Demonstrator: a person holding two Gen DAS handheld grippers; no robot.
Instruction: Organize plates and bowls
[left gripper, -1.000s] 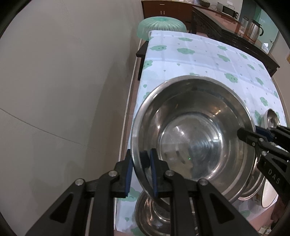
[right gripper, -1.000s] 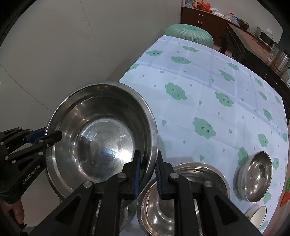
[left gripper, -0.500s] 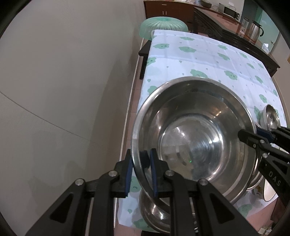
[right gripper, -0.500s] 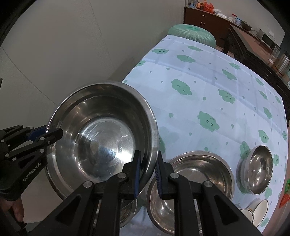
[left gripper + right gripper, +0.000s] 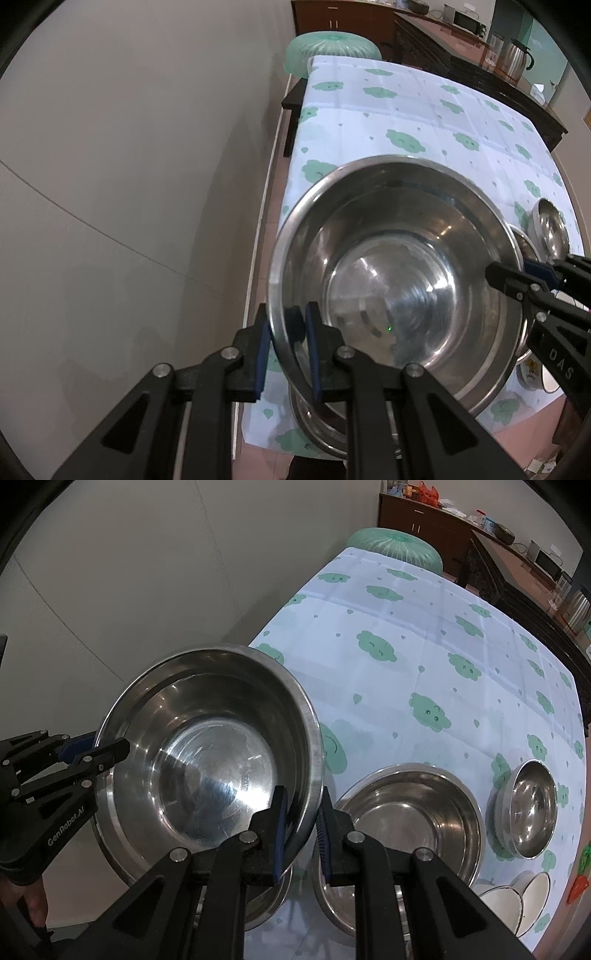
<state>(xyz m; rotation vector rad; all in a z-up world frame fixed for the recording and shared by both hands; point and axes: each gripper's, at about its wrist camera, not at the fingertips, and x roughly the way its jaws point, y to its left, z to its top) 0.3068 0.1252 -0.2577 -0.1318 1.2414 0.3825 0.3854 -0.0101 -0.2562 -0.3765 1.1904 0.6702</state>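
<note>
A large steel bowl (image 5: 399, 295) (image 5: 207, 760) hangs tilted over the table's near left corner, held by two opposite sides of its rim. My left gripper (image 5: 286, 321) is shut on the rim's left side, and in the right wrist view the left gripper (image 5: 92, 751) shows at the left. My right gripper (image 5: 301, 805) is shut on the rim's right side; it appears in the left wrist view (image 5: 517, 280). Under the held bowl sits another steel bowl (image 5: 314, 424) (image 5: 266, 897), mostly hidden.
On the cloud-print tablecloth (image 5: 424, 657) stand a medium steel bowl (image 5: 406, 819), a small steel bowl (image 5: 532, 808) and white dishes (image 5: 517, 897) near the front right. A wall runs along the left. A green plastic cover (image 5: 332, 48) and a dark sideboard (image 5: 461, 48) lie beyond.
Both grippers have carried the large bowl back toward the table's near edge. More of the bowl underneath and of the medium bowl shows. Both grips are unchanged.
</note>
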